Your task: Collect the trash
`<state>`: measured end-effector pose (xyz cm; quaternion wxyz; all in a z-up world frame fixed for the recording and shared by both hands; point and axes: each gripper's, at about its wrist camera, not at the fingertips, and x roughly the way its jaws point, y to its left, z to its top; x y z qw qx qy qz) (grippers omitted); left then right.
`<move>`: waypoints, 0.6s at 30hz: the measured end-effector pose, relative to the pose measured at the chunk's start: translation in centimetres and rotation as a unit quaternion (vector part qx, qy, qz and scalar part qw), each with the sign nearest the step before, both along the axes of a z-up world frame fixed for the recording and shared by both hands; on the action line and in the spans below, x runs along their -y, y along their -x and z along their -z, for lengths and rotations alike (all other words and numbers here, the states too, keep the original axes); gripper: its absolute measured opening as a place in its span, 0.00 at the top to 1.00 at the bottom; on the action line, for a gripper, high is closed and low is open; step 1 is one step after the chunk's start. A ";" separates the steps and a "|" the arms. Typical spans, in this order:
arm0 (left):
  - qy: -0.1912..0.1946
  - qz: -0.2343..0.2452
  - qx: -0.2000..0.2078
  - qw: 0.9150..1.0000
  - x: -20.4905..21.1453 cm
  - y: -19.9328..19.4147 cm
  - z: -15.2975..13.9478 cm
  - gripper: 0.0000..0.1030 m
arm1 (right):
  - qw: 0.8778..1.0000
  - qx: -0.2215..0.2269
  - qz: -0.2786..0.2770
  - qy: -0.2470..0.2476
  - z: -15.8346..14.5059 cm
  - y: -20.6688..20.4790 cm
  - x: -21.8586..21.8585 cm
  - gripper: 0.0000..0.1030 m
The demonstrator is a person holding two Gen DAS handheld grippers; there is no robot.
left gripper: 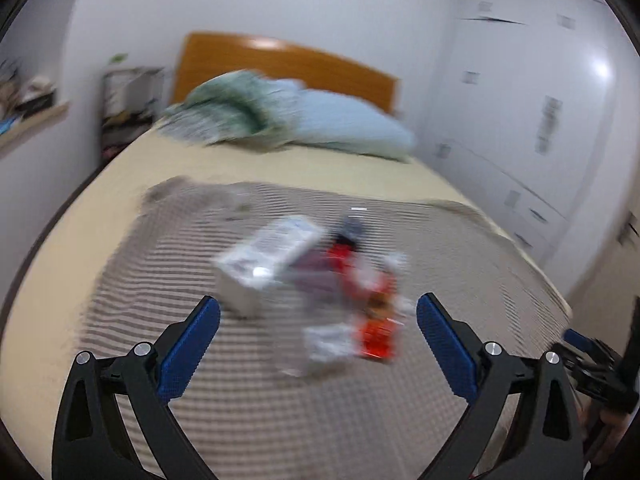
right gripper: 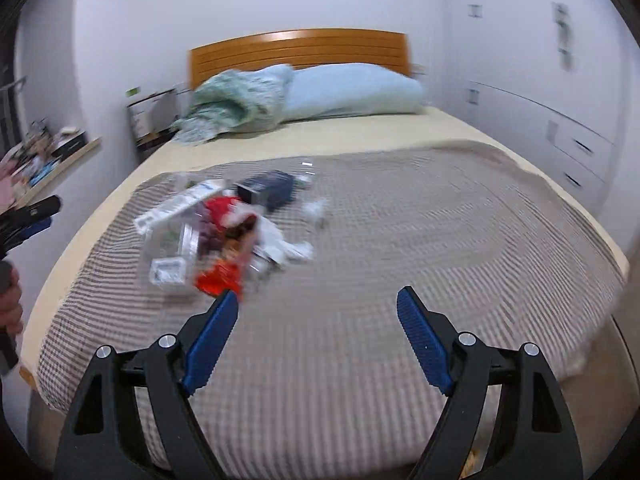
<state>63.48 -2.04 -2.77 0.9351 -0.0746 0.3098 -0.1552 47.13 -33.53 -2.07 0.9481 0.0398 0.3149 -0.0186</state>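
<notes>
Trash (right gripper: 224, 236) lies in a loose heap on the striped grey blanket (right gripper: 400, 248), at about ten o'clock from the right gripper (right gripper: 318, 308) and close ahead at twelve o'clock of the left gripper (left gripper: 318, 316). Both tools hang above the bed with nothing between their blue pads (right gripper: 212, 340): the left stands spread wide, and the right has a clear gap too. Judging by this, neither has begun a pick, and the wide spread probably suits the bulkier pieces. The heap is blurred, yet a white carton (left gripper: 264, 256) shows on its left side, a red snack wrapper (right gripper: 226, 256) toward the near edge, a dark blue box (right gripper: 268, 190) at the far side, and crumpled white paper (right gripper: 288, 246) at three o'clock of the wrapper. Gathered in one spot, the litter seems laid out for collecting piece by piece. No bin shows in either view. Beyond the blanket, a cream sheet (right gripper: 360, 128) covers the mattress, with a pale blue pillow (right gripper: 356, 88) and a bunched green quilt (right gripper: 232, 100) against the wooden headboard (right gripper: 300, 50) at twelve o'clock. White wardrobe drawers (right gripper: 576, 152) line the wall at two o'clock, and a cluttered shelf (right gripper: 60, 156) sits at nine o'clock.
</notes>
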 end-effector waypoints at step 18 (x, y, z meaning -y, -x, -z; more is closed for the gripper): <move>-0.042 -0.193 -0.036 0.980 -19.0 -13.4 4.4 0.07 | 0.930 -0.154 -0.307 0.129 6.7 -35.7 -28.6 0.49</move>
